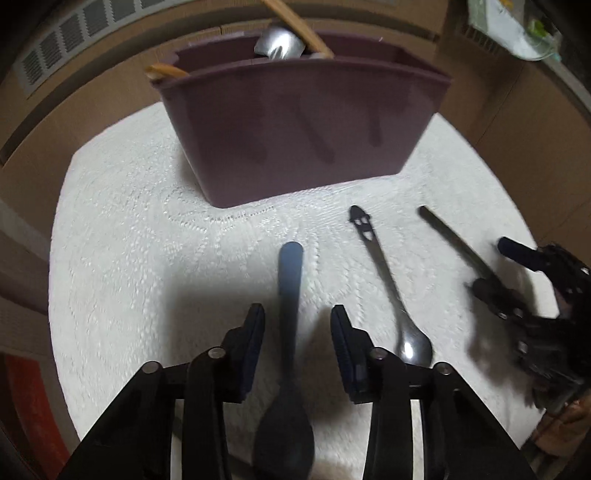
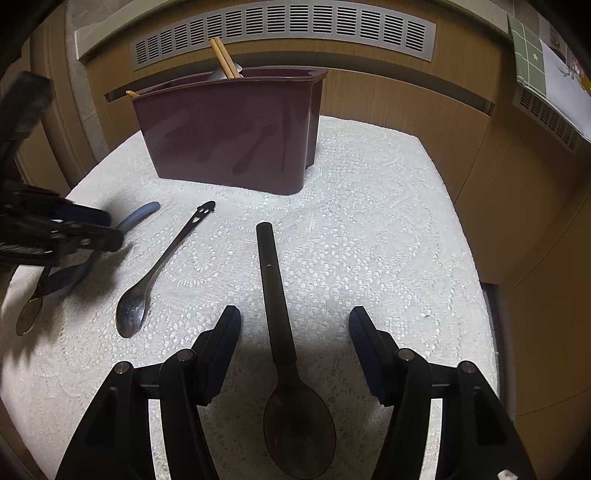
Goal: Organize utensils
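Note:
A maroon utensil holder stands at the back of a white lace cloth, also in the right wrist view; chopsticks and a metal utensil stick out of it. My left gripper is open, its fingers either side of a blue spoon's handle. My right gripper is open, straddling a dark spoon. A steel spoon with a smiley handle lies between them, also in the left wrist view. Another small steel spoon lies at far left.
The cloth-covered surface ends at wooden panels with a vent grille behind. The other gripper appears blurred in each view, at the right edge and the left edge. A cloth lies at upper right.

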The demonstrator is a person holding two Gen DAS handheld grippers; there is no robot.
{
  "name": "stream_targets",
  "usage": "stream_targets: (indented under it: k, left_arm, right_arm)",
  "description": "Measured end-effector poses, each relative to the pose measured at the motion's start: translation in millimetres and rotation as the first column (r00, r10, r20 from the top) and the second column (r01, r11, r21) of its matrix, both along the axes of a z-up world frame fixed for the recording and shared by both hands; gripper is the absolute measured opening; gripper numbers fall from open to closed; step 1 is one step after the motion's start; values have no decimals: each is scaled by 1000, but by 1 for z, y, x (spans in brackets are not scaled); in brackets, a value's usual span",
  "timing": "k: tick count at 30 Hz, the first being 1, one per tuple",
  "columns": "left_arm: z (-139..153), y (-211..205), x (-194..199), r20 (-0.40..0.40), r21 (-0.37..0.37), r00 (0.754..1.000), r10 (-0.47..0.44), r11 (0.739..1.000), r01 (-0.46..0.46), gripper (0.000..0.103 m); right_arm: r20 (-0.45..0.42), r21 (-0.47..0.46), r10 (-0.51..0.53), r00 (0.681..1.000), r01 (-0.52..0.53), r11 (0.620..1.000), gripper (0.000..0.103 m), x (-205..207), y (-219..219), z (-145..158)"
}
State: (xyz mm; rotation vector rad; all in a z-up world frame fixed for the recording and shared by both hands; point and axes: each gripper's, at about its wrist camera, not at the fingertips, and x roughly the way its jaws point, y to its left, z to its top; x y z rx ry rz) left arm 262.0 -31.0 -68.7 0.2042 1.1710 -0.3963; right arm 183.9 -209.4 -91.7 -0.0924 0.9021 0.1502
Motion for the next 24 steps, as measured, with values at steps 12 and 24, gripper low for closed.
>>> stream_targets:
  k: [12,24]
  left_arm:
    - [30,16,-27,138,-211,981,135,972,-104,14]
    - [85,48,-78,266,-401,929,259,906,-137,13]
  right_arm:
    - [-77,66,98,992,-93,993,27,37,2,10]
    - [-10,65,102,995,-102,993,11,17,15,44]
